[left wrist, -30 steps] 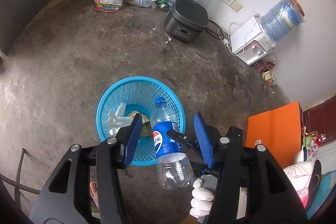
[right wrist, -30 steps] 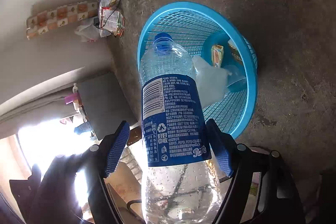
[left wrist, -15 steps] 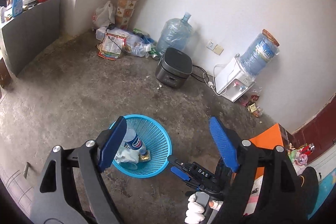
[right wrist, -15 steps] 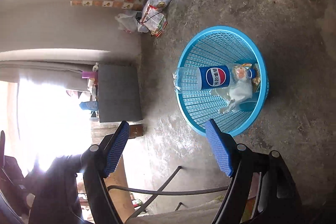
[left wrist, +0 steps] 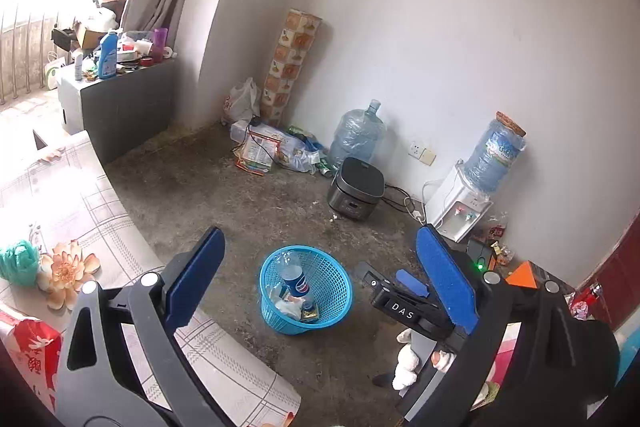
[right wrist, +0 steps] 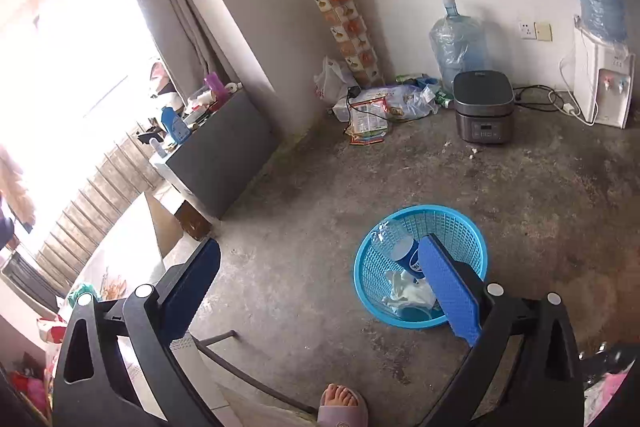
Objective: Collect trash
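Cola bottle (left wrist: 295, 281) lies in blue basket (left wrist: 336, 301) on floor, lower centre of frame, atop crumpled white wrapper (right wrist: 408, 293). Left gripper (left wrist: 320, 283) spread wide, jaws just been opening, nothing between. Right gripper (right wrist: 320, 287) likewise wide, jaws just been opening, empty. Rice cooker (left wrist: 356, 189) against wall, upper right of basket.

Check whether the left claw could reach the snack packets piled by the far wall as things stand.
Probably yes. The left claw is open and empty, and bare concrete floor runs to the snack packets; only the blue basket sits below, off that line.
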### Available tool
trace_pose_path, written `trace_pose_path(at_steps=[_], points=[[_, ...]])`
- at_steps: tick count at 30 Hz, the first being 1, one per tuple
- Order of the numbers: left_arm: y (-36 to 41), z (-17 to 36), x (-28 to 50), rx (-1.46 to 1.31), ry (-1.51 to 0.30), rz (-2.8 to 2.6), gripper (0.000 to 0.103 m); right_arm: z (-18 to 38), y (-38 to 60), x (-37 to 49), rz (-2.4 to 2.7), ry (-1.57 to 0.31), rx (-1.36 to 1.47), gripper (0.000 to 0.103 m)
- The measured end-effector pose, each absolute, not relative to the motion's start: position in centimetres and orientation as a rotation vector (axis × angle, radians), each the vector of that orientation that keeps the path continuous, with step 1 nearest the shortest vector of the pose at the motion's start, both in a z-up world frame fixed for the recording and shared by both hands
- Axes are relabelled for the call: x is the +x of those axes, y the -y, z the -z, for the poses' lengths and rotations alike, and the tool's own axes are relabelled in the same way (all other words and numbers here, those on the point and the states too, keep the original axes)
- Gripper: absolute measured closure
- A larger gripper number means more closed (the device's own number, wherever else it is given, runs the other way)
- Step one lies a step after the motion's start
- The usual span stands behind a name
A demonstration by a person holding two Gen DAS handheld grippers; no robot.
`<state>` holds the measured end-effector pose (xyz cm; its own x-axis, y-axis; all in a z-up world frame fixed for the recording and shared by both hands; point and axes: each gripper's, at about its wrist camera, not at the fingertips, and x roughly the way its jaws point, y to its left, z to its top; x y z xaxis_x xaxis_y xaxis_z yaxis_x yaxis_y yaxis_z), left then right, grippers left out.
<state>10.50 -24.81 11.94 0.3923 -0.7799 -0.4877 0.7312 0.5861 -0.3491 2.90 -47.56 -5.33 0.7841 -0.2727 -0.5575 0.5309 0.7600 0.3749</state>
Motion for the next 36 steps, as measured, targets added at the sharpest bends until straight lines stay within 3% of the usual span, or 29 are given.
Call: trace_pose_path(at_steps=[8, 20, 22, 23, 28, 36], points=[[13.2, -11.2, 8.2, -0.072, -0.611, 0.826, 0.011, -0.3, 41.0, 3.5, 0.296, -0.427, 0.446, 0.007], [-3.2, -6.5, 8.0, -0.196, -0.617, 0.490, 0.012, -1.8, 28.7, 12.7, -0.168, -0.543, 0.455, 0.007], [-5.1, -5.8, 8.3, -0.233, -0.625, 0.457, 0.028, -1.6, 26.4, 14.8, -0.248, -0.576, 0.467, 0.015], [-5.9, -5.4, 8.6, -0.248, -0.637, 0.443, 0.030, -1.5, 25.2, 15.8, -0.285, -0.594, 0.472, 0.017], [-8.9, -3.2, 9.3, -0.330, -0.694, 0.433, 0.060, 0.5, 21.3, 20.4, -0.417, -0.705, 0.543, 0.040], [-10.4, -3.0, 10.2, -0.426, -0.643, 0.504, 0.074, 5.7, 14.0, 21.9, -0.583, -0.985, 0.394, 0.052]])
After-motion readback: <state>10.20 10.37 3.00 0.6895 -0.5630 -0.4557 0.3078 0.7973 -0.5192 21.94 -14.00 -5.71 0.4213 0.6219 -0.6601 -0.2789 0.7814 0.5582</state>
